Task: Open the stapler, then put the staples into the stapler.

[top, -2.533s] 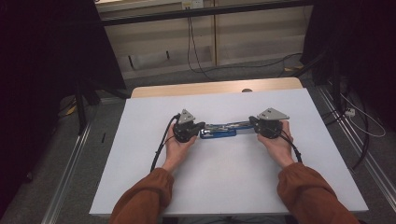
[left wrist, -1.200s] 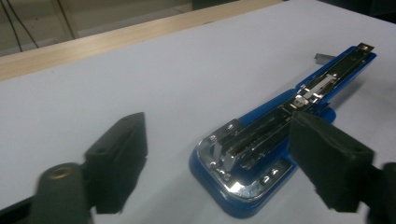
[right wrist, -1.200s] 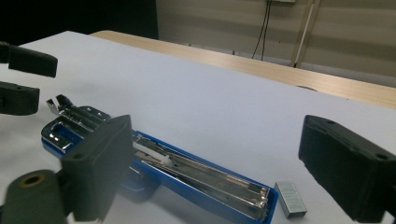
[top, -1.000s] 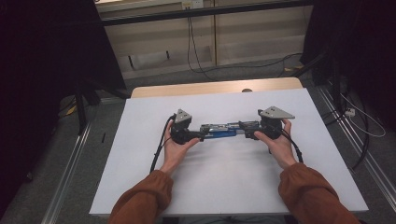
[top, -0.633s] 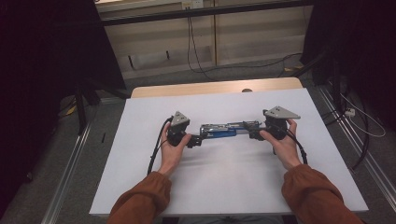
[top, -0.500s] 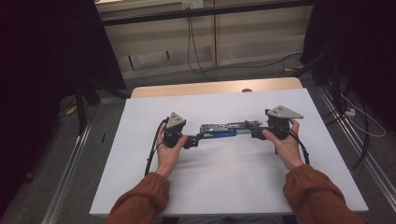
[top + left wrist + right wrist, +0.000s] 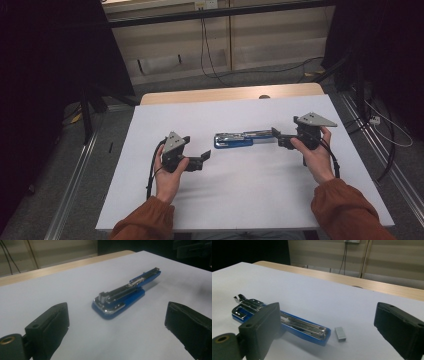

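The blue stapler (image 7: 234,139) lies flat on the white table (image 7: 250,195), between the two grippers, long axis running left-right across the table, i.e. roughly along the line joining the two hands. Left gripper (image 7: 202,159) is spread wide, nothing betw. its jaws; in the left gripper view the stapler (image 7: 125,293) sits ahead of the jaws and centred betw. them, apart from both pads, its wide chromed end nearest and the slim end pointing away, up and to the right. Right gripper (image 7: 278,138) is also spread wide and empty; in the right gripper view the stapler (image 7: 282,321) lies ahead and low-left, its near end passing behind the left-hand jaw, and its far end w/ the bent metal piece well off to the left. A small strip of staples (image 7: 340,334) lies on the table just beside the stapler's near end, roughly mid-gap betw. the right jaws. From the high view the right gripper looks the nearer one, almost at the stapler's right tip; the left is clearly apart and sits a bit closer to the person than the stapler. Judgement: the stapler looks opened up, so prob. a reload. The staple strip falls to the right gripper, since it's straight ahead of those jaws, while the left would need to go fwd along the stapler's axis to steady the wide end.
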A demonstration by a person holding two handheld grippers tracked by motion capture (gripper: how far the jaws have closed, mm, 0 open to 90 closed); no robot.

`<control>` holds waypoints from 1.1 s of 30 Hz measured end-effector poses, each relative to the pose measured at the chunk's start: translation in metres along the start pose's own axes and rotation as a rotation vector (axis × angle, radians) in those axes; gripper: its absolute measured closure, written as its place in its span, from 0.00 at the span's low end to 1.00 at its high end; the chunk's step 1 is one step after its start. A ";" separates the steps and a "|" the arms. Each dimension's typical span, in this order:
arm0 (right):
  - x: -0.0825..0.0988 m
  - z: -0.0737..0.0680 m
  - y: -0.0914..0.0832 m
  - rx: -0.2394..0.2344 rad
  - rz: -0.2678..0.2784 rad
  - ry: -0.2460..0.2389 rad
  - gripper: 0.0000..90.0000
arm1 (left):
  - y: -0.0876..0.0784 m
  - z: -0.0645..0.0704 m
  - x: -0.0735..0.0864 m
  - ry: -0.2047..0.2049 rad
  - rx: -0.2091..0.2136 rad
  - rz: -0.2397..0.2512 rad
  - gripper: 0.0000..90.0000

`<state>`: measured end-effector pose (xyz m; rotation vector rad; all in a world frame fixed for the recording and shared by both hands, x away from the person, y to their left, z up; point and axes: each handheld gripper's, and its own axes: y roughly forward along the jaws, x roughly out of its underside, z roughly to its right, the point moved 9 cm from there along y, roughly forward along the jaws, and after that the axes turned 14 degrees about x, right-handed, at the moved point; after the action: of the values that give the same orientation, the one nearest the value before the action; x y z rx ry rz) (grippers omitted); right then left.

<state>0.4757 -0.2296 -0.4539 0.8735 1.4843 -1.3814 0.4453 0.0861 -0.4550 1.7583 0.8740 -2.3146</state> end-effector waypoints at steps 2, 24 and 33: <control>0.000 0.002 0.000 0.001 -0.001 0.001 0.08 | -0.009 -0.002 0.006 -0.025 -0.016 -0.010 0.06; 0.008 0.011 0.008 -0.009 -0.077 0.000 0.04 | -0.081 0.017 0.034 -0.044 -0.101 0.039 0.06; 0.003 0.009 0.016 -0.058 -0.121 -0.078 0.09 | -0.092 0.024 0.037 0.000 -0.113 0.044 0.06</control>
<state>0.4910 -0.2370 -0.4621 0.6954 1.5304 -1.4368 0.3746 0.1596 -0.4496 1.7137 0.9372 -2.1921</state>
